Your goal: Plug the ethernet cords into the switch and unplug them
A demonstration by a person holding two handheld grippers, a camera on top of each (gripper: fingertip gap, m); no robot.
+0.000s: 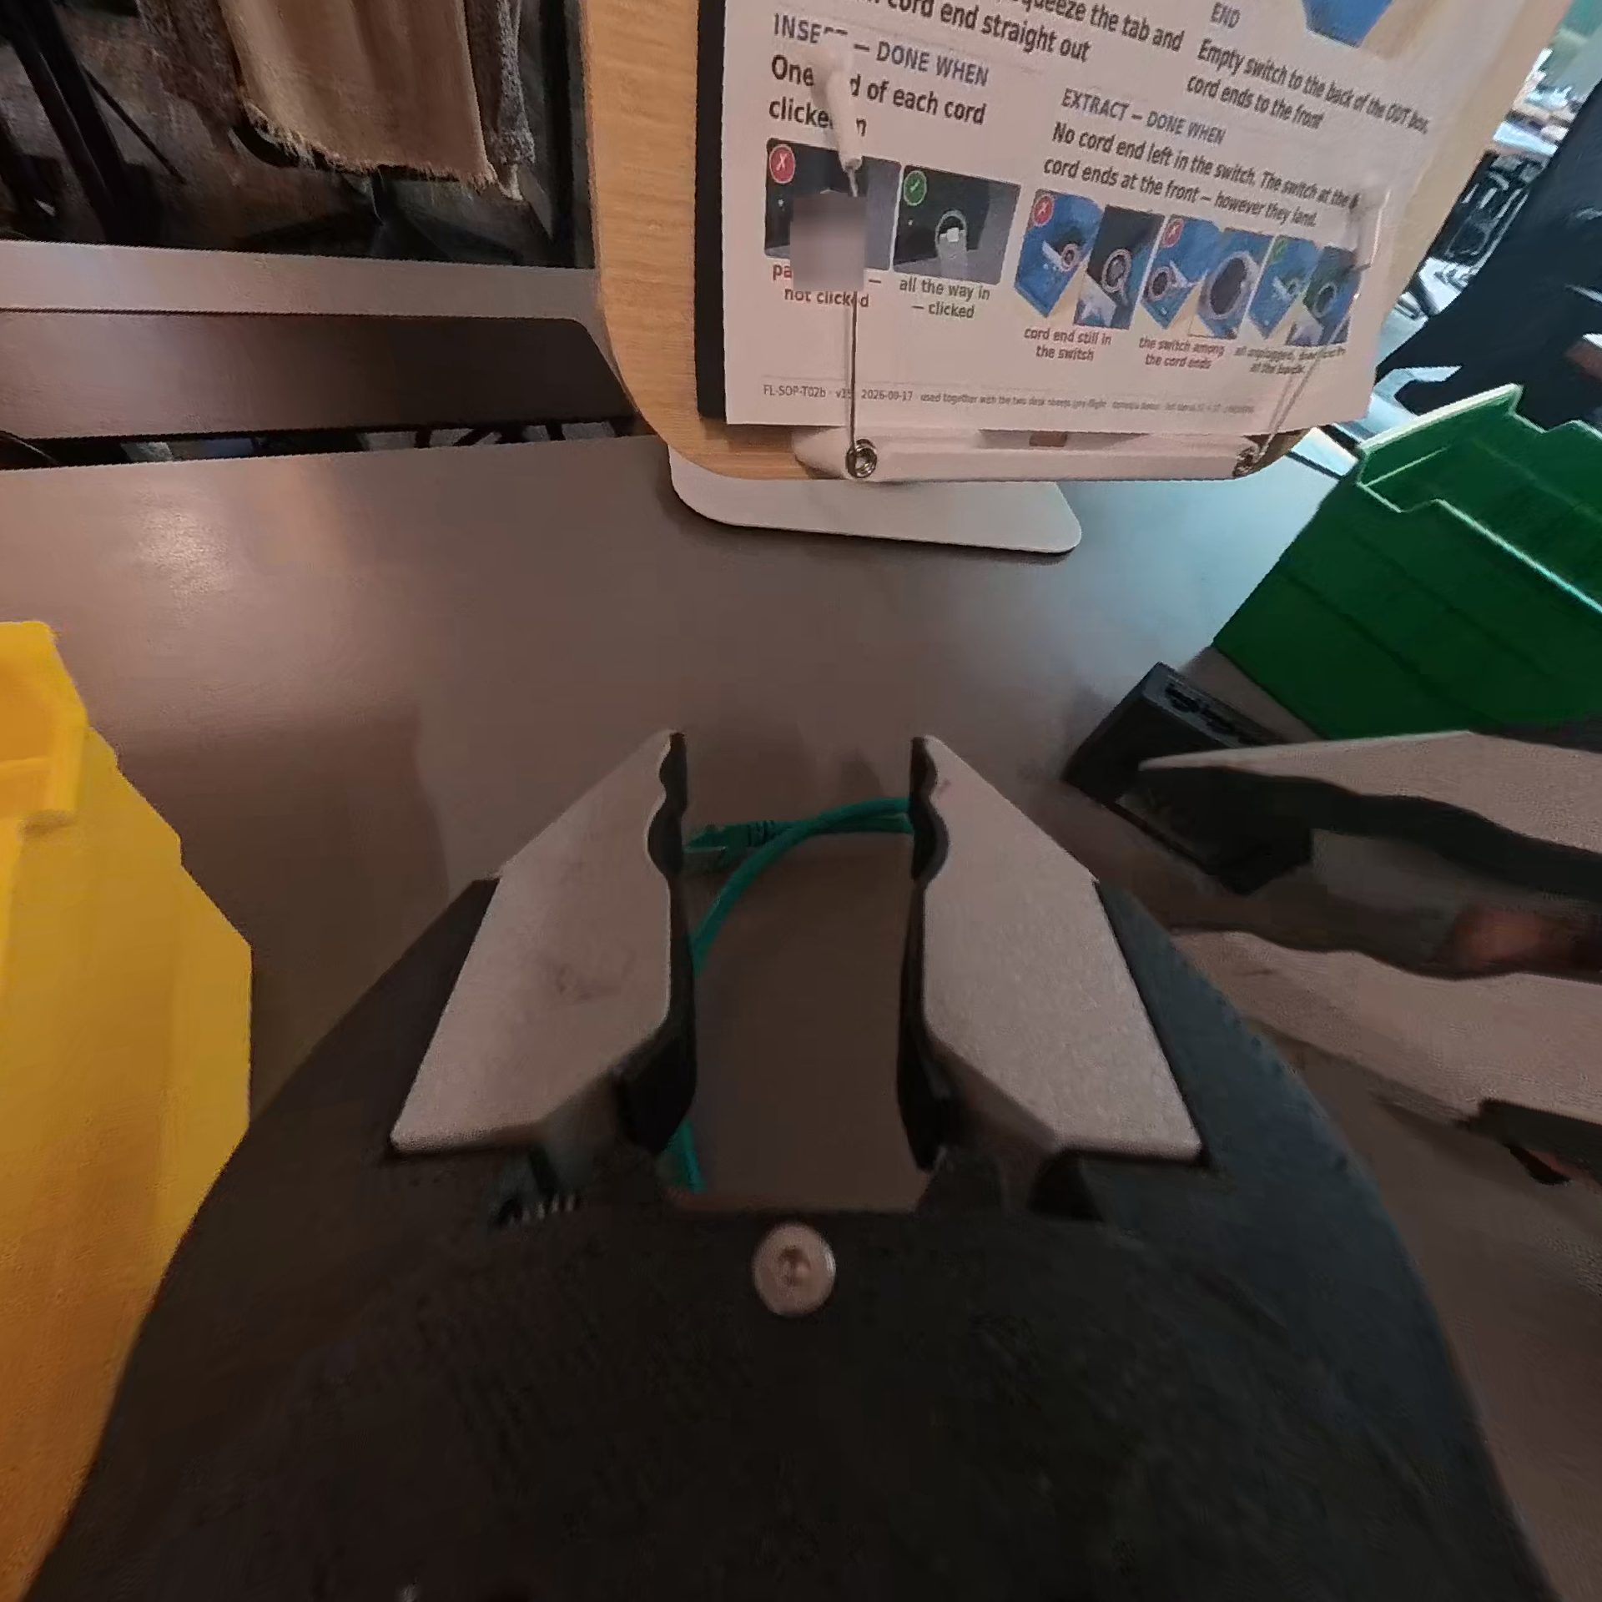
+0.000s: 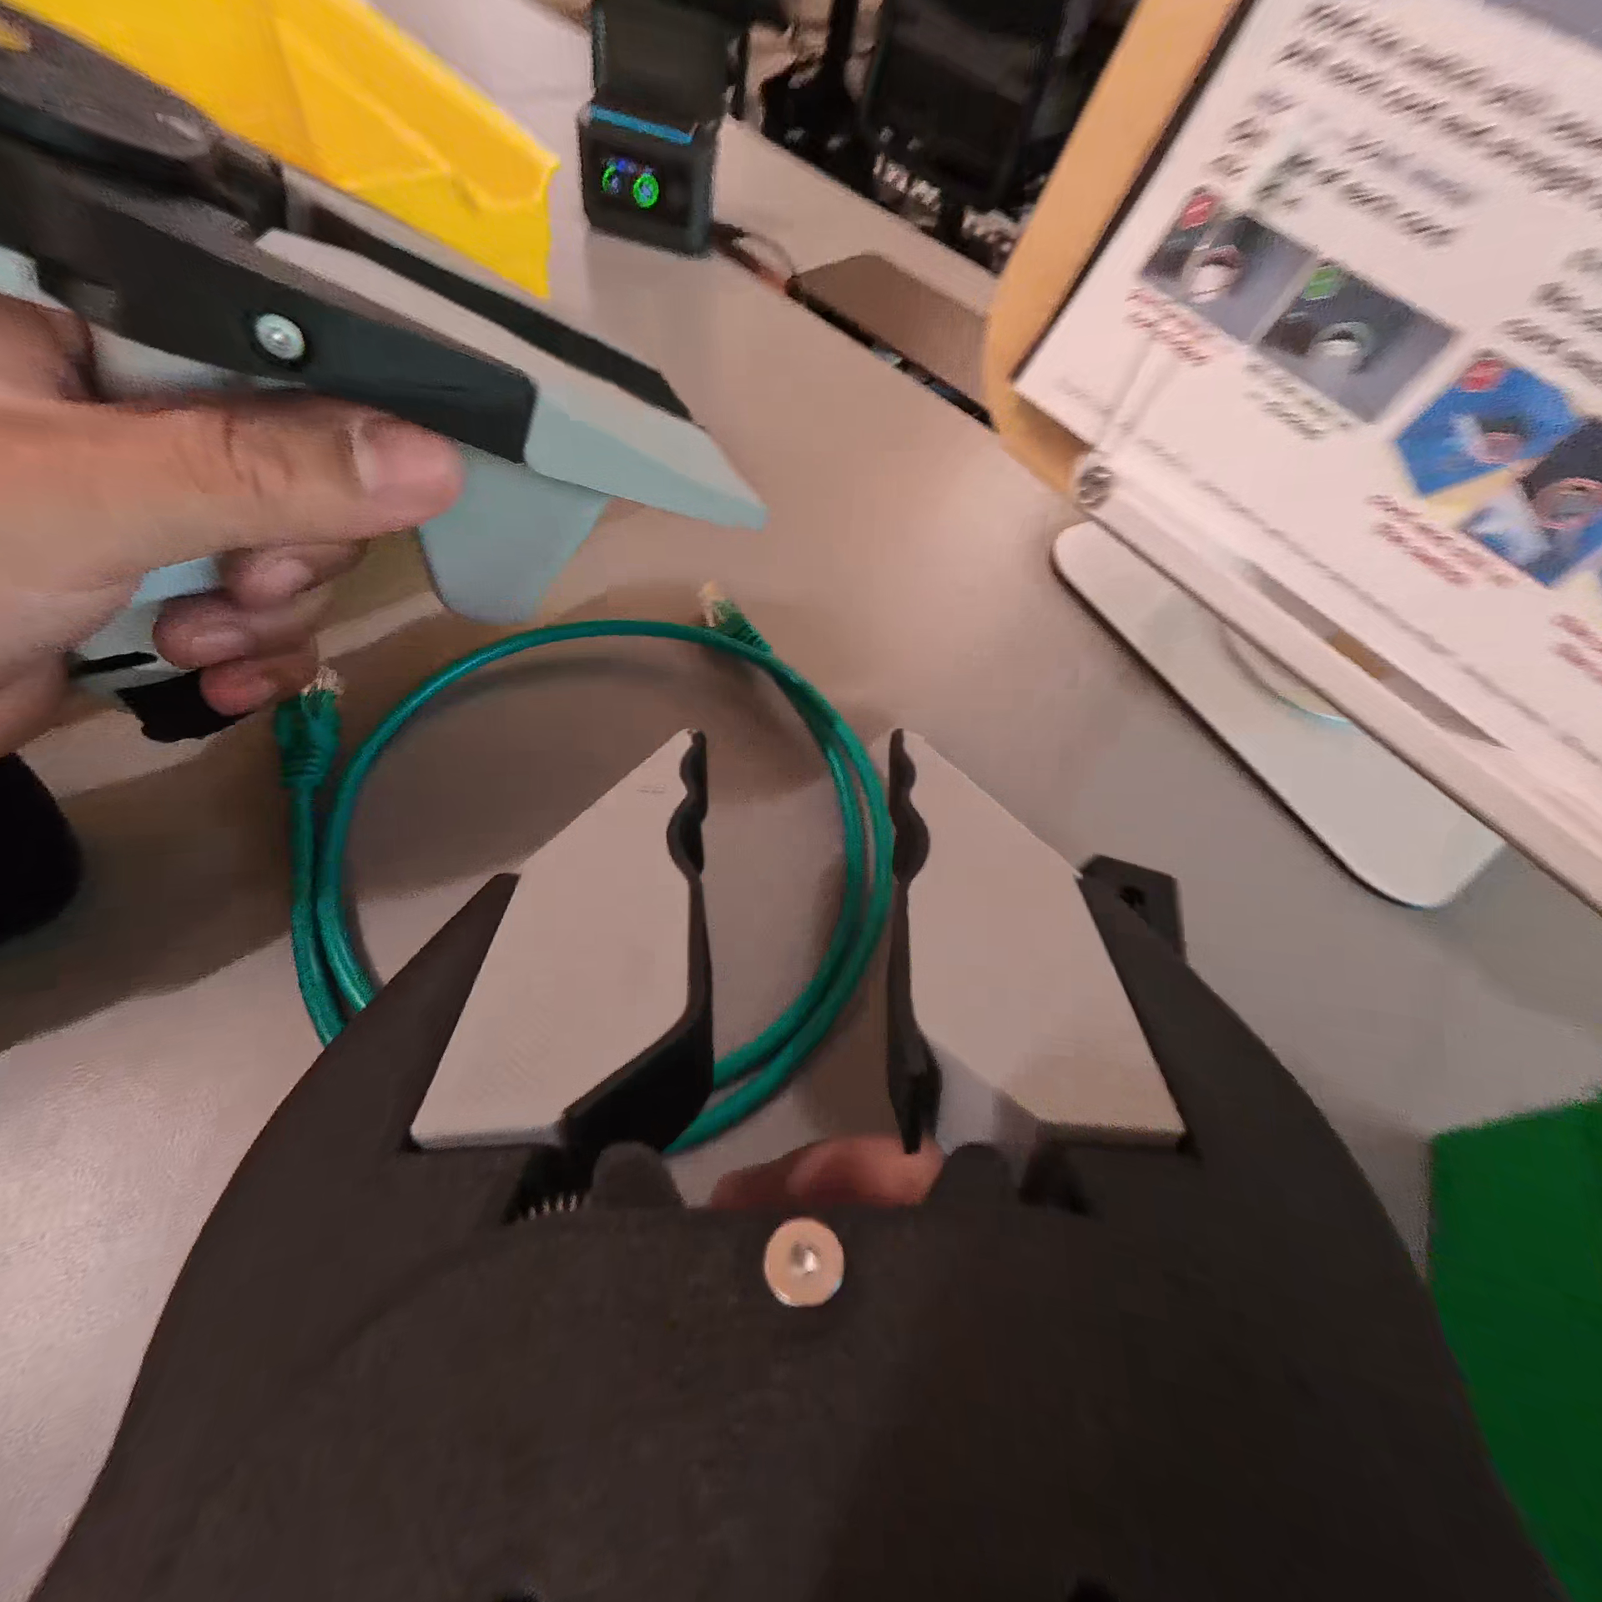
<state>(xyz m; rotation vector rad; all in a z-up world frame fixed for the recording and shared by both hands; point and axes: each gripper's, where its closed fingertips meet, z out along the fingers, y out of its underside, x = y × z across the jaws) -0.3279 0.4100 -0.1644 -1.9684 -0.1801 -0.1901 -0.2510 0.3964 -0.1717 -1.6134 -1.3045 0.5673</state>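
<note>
The green ethernet cord (image 2: 598, 867) lies coiled on the desk (image 2: 910, 520), both plugs free. The right gripper (image 2: 793, 754) hovers over the coil, jaws apart and empty. The left gripper (image 1: 797, 754) hangs just beyond the coil, jaws likewise apart. This looks like the pick-up before plugging. Next, one gripper must close on a plug (image 2: 308, 724) at the coil's edge.

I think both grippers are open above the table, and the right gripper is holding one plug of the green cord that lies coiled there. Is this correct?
Not quite. The right gripper holds nothing: the right wrist view shows it open above the coiled green cord, and both plugs lie free on the table. The rest stands: the left gripper is open too.
</note>
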